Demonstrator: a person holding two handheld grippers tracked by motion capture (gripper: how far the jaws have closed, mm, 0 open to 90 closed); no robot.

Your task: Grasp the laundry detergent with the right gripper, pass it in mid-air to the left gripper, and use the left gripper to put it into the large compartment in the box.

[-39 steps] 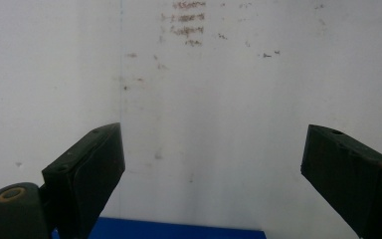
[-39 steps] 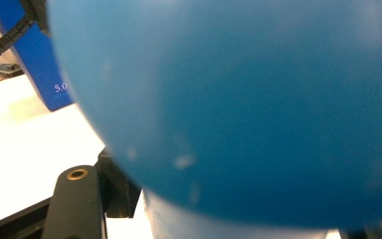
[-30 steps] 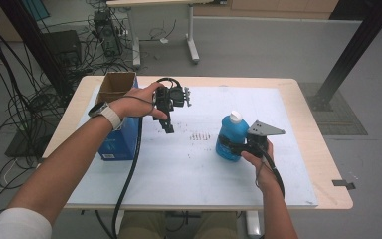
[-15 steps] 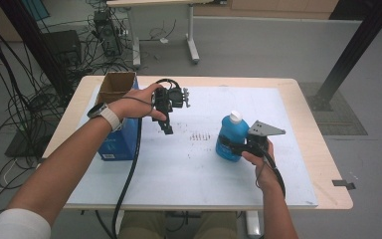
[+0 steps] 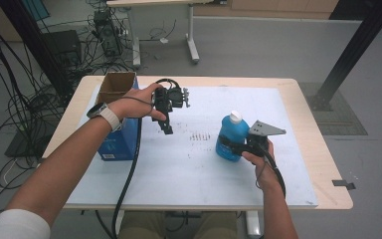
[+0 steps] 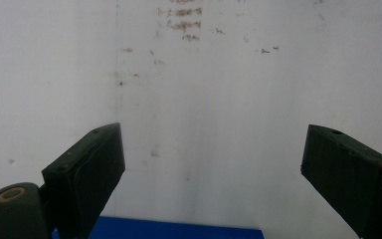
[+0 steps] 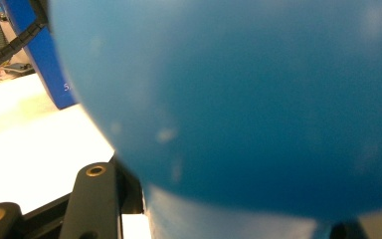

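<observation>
- Now right gripper (image 5: 227, 145), right of middle in the high view, clamped on the lower part of the blue bottle (image 5: 233, 138); jaws just been squeezing in on it.
- Up close in the right gripper view, blue bottle (image 7: 238, 99) big and blurry across most of the frame, black jaw parts at the bottom edge.
- Standing upright on the white sheet (image 5: 199, 164), white cap (image 5: 235, 117) on top.
- Over at upper left of middle in the high view, left gripper (image 5: 167, 127) held up above the sheet, tips pointing down.
- Wide apart in the left gripper view, left gripper (image 6: 211, 164) holding nothing, just the marked white sheet (image 6: 209, 89) between the jaws.
- Further left in the high view, blue box (image 5: 115, 144) with an open brown cardboard box (image 5: 115, 84) behind it.
- Under it all, wooden table (image 5: 323, 164).
</observation>
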